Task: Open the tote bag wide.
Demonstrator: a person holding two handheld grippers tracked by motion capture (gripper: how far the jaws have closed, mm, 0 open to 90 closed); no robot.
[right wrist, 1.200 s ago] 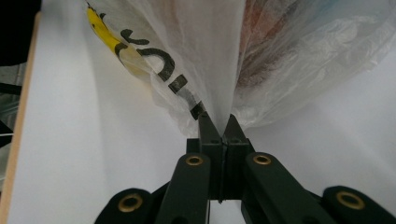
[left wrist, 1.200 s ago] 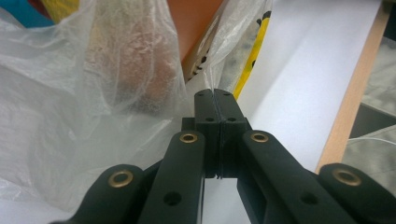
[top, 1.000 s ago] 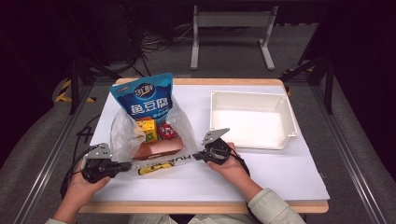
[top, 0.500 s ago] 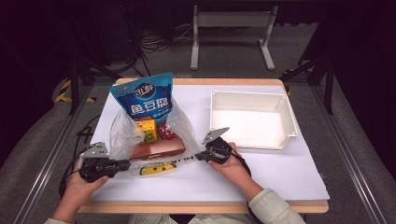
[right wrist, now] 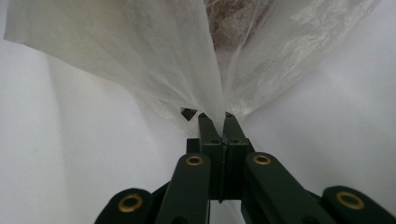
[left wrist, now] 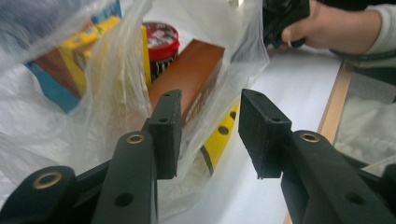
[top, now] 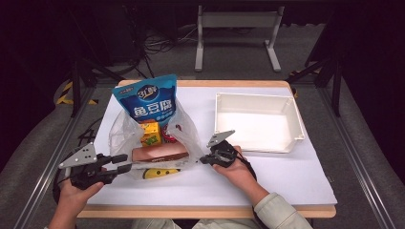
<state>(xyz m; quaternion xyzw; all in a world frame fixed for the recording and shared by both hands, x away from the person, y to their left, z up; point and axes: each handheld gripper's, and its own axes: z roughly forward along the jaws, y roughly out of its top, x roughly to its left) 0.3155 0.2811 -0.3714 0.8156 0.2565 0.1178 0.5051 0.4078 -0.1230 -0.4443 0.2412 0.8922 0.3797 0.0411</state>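
My right gripper point(top: 206, 160) has its two black jaws pressed flat together on a gathered fold of the thin, crinkled clear plastic bag point(top: 188, 136); in the right gripper view that film point(right wrist: 154, 60) fans up and out from the pinch in soft, cloudy pleats. My left gripper point(top: 123, 162) stands with its jaws apart, having just been opening, at the bag's near left edge. In the left gripper view its matte black rectangular pads point(left wrist: 168, 133) frame the bag's wrinkled skin without pressing it, and nothing is gripped between them.

The bag lies on the white sheet covering the wooden-edged table point(top: 286, 176), left of centre, mouth toward me. A glossy blue snack pouch point(top: 145, 98) with white lettering stands up from its far side. Inside I make out a small yellow carton point(top: 149, 132), a long brown rectangular box point(top: 160, 151) lying flat, and a round tub with a red lid point(left wrist: 160, 35). A yellow bar with black dots point(top: 160, 173) lies at the near edge beneath the brown box; I cannot tell whether it is inside the film.

A shallow, smooth white rectangular plastic tray point(top: 296, 119) sits to the right, well apart from the bag.
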